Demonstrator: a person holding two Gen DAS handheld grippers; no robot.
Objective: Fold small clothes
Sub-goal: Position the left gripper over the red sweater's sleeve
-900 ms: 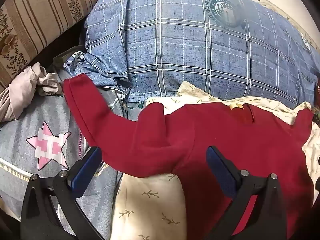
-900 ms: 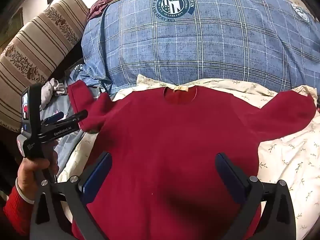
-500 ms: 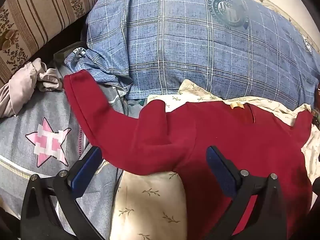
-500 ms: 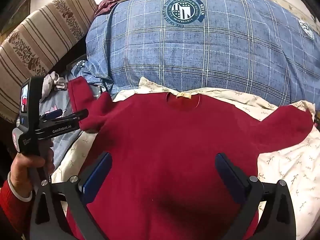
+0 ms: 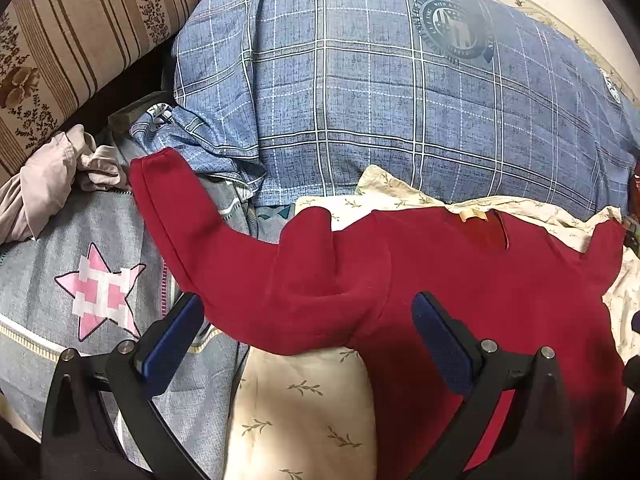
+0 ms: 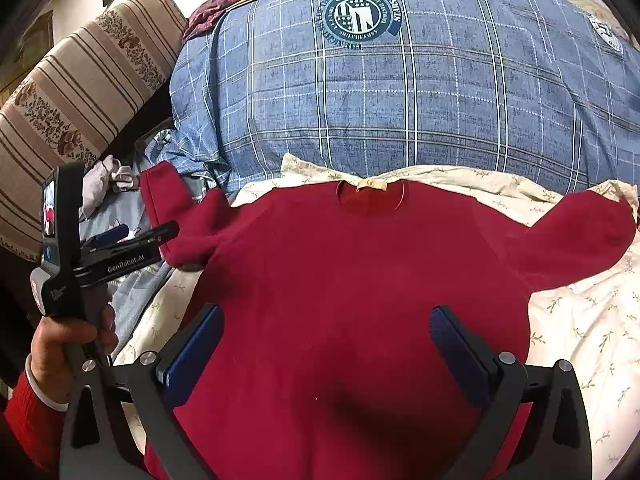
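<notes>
The red sweater [image 6: 340, 280] lies spread out flat on the bed, front side down or up I cannot tell, with its neck hole and little tan label [image 6: 372, 186] at the far side. It is laid open like this so that it can be folded. Its right sleeve [image 6: 576, 240] sticks out to the right on the cream sheet with small leaves [image 6: 580, 320]. Its left sleeve [image 5: 192, 216] is bunched up near the shoulder and its end runs off to the far left, onto a grey cloth with a pink star [image 5: 100, 288]. That sleeve looks like the messy part, so I think it has to be pulled straight or turned in first. The left hand-held gripper [image 5: 304, 332] hangs just over that bunched sleeve, tipped downward, with its blue pads far apart and nothing between them, ready to take the cloth. The right hand-held gripper [image 6: 326, 344] hangs over the middle of the sweater, tipped downward too, spread wide and holding nothing. In the right view a hand [image 6: 68, 336] with a red cuff grips the left tool's handle. Farther back a big blue checked quilt [image 6: 400, 92] is piled up, out of the way. At the far left are a striped cushion [image 6: 80, 92] and a crumpled pale cloth [image 5: 52, 176].
</notes>
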